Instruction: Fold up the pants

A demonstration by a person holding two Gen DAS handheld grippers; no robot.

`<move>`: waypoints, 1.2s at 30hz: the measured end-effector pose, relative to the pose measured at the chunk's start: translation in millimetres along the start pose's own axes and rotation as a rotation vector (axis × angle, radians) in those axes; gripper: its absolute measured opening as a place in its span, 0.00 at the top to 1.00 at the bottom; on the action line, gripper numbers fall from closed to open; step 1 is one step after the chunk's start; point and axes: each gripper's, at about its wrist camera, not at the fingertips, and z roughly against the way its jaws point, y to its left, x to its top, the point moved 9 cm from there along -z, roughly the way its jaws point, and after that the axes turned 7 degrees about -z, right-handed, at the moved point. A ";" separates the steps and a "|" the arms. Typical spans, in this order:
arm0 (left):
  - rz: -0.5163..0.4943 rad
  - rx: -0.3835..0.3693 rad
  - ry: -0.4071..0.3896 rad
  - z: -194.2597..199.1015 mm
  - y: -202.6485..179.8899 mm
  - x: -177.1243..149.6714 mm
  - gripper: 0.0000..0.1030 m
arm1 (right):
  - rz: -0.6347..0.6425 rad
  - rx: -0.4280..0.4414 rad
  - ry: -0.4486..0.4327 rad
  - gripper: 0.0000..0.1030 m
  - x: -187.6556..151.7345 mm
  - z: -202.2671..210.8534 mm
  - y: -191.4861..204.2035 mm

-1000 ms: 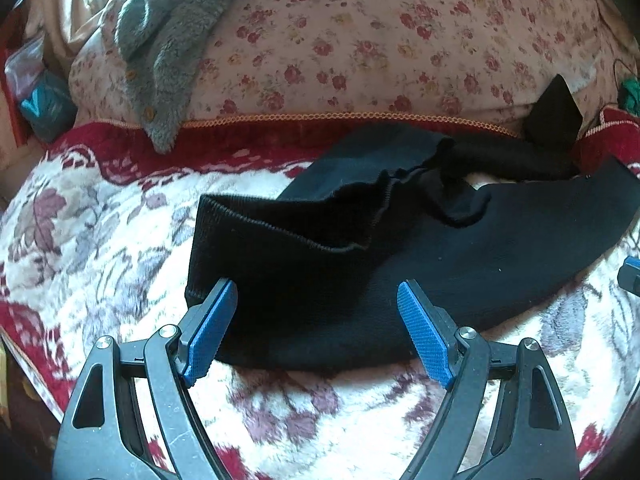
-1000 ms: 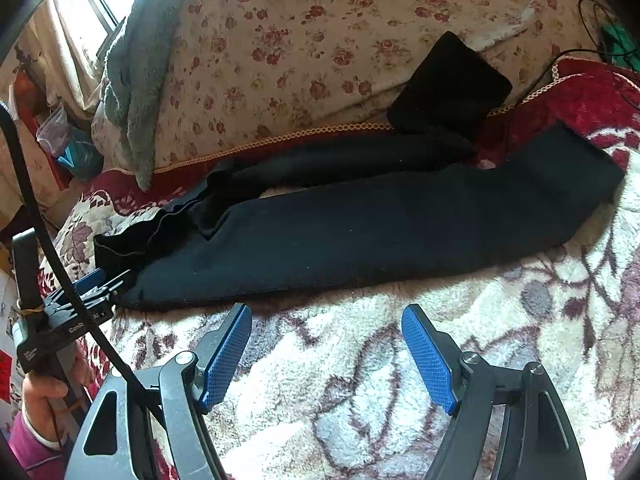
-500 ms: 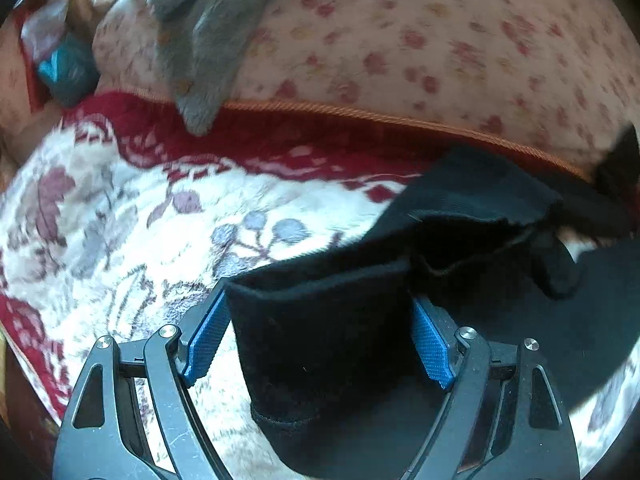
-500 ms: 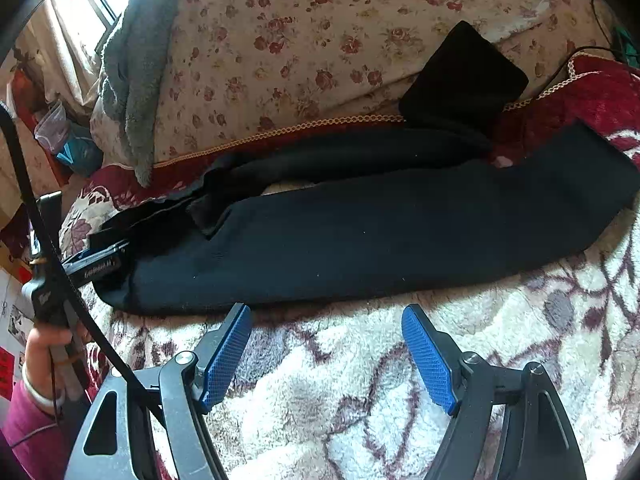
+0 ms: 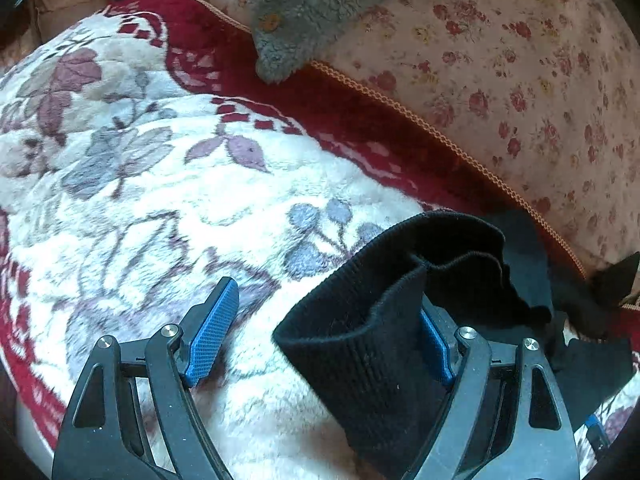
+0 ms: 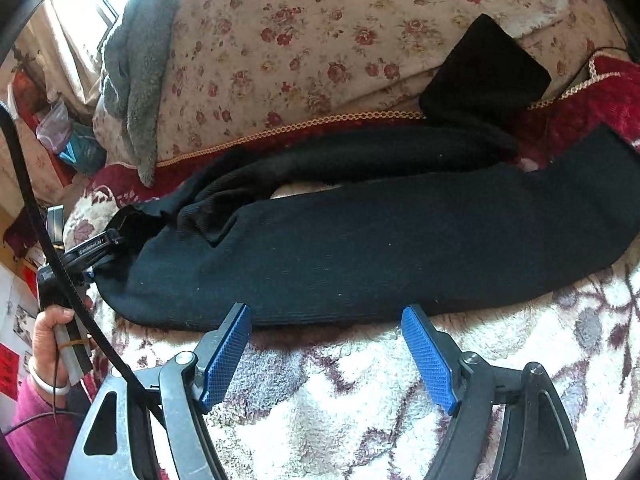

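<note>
Black knit pants (image 6: 380,240) lie lengthwise across the floral blanket (image 6: 340,408), waistband at the left, legs running right. In the left wrist view the ribbed waistband (image 5: 360,332) stands bunched up between my left gripper's (image 5: 324,332) open jaws, leaning against the right blue pad (image 5: 434,344); the left pad (image 5: 212,332) is clear of it. The left gripper also shows in the right wrist view (image 6: 96,248) at the waistband. My right gripper (image 6: 328,348) is open and empty, just in front of the near edge of the pants.
A rose-print quilt (image 6: 300,40) rises behind the pants with a grey fleece garment (image 6: 136,80) draped on it. A black folded item (image 6: 488,72) lies on the quilt at right. Clutter sits off the bed at far left (image 6: 72,144).
My left gripper has swung left and pushed into the waistband, which now stands bunched between its jaws. My right gripper has moved forward to the near edge of the pants.
</note>
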 end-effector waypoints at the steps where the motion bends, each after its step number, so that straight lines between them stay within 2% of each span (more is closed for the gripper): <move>1: 0.018 -0.010 -0.004 4.9 0.6 -2.6 0.19 | -0.014 -0.009 -0.004 0.26 0.5 2.3 -6.5; 3: 0.045 -0.040 0.000 14.4 1.6 -12.2 0.19 | -0.030 -0.026 -0.012 0.26 0.9 7.7 -18.7; 7: 0.027 -0.055 0.013 28.6 -3.6 -34.3 0.20 | -0.072 -0.073 -0.043 0.26 1.7 24.0 -52.7; 14: 0.019 -0.125 0.027 44.0 -23.8 -70.1 0.20 | -0.247 -0.151 -0.115 0.26 3.5 60.2 -136.3; 17: 0.013 -0.144 0.035 41.2 -35.0 -76.4 0.20 | -0.313 -0.154 -0.151 0.26 7.6 68.6 -161.2; 19: -0.003 -0.137 0.023 40.5 -42.6 -75.5 0.20 | -0.343 -0.137 -0.162 0.26 12.2 68.2 -170.0; 23: 0.002 -0.197 0.031 39.0 -60.2 -71.6 0.20 | -0.330 -0.142 -0.175 0.26 24.5 63.1 -171.8; 28: -0.022 -0.193 0.024 30.7 -72.0 -63.7 0.20 | -0.303 -0.166 -0.187 0.26 40.3 47.1 -170.2; 29: -0.020 -0.194 0.024 29.1 -73.3 -61.9 0.20 | -0.294 -0.172 -0.192 0.28 44.2 42.8 -170.7; 31: -0.014 -0.194 0.019 26.5 -74.5 -58.2 0.19 | -0.304 -0.168 -0.208 0.42 49.2 36.9 -175.6; 36: -0.015 -0.198 0.017 18.1 -78.4 -48.3 0.19 | -0.387 -0.116 -0.229 0.61 60.4 31.8 -189.7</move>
